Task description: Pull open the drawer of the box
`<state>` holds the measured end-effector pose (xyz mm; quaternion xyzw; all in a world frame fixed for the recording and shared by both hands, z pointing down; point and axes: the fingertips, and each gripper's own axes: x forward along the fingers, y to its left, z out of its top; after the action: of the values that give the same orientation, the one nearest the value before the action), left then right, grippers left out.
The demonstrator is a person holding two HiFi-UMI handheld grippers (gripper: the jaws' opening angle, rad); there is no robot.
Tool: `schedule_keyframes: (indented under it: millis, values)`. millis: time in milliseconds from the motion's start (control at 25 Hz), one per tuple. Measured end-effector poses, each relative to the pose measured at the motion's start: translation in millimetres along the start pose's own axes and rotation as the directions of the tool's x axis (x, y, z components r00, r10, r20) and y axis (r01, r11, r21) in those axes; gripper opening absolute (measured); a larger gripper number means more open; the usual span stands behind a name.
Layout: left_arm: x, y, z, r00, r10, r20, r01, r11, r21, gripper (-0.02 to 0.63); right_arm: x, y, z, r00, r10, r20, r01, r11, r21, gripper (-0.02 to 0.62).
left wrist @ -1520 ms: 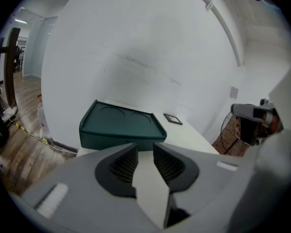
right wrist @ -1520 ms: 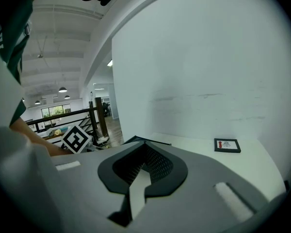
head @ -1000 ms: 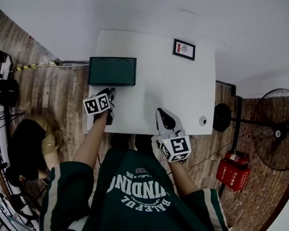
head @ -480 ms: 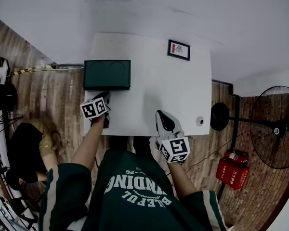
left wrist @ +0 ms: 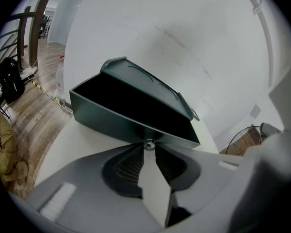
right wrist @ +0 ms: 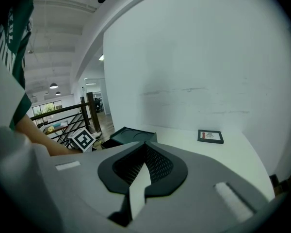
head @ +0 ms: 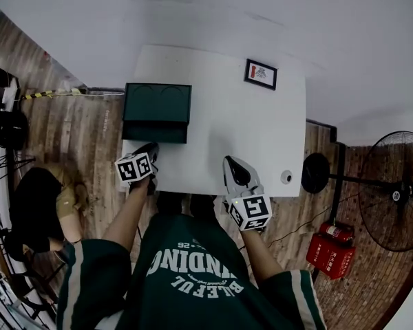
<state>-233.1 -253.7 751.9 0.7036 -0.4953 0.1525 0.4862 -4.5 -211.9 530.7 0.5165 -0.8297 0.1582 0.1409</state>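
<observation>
A dark green box (head: pixel 157 102) stands at the left of the white table (head: pixel 248 136). Its drawer (head: pixel 155 133) is slid out toward me, and the dark inside (left wrist: pixel 131 106) is bare. My left gripper (head: pixel 151 151) is at the drawer's front, jaws shut on its small metal knob (left wrist: pixel 149 144). My right gripper (head: pixel 229 161) rests over the table's near edge, well right of the box (right wrist: pixel 131 135). Its jaws are shut with nothing between them.
A small framed picture (head: pixel 261 73) lies at the table's far right. A small round fitting (head: pixel 286 177) sits near the front right corner. The box stands close to the table's left edge. A floor fan (head: pixel 392 194) and red fire extinguishers (head: pixel 329 249) stand to the right.
The left gripper closed on the knob and drew back toward me. The drawer has slid out of the box with it. The right gripper stayed put.
</observation>
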Motion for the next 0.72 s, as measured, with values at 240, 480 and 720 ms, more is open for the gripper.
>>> schedule_keyframes:
  millis: [240, 480, 720]
  values:
    - [-9, 0, -11, 1.000, 0.014, 0.003, -0.014, 1.000, 0.016, 0.130, -3, -3, -3, 1.000, 0.016, 0.000, -0.016, 1.000, -0.004, -0.002]
    - [-14, 5, -18, 1.000, 0.026, 0.005, -0.025, 0.999, -0.025, 0.130, -8, -17, 2, 1.000, 0.006, 0.016, -0.006, 1.000, 0.001, -0.002]
    - [-21, 2, -22, 1.000, 0.017, 0.000, -0.017, 1.000, -0.005, 0.130, -10, -20, 4, 1.000, 0.014, 0.027, -0.015, 1.000, 0.002, -0.002]
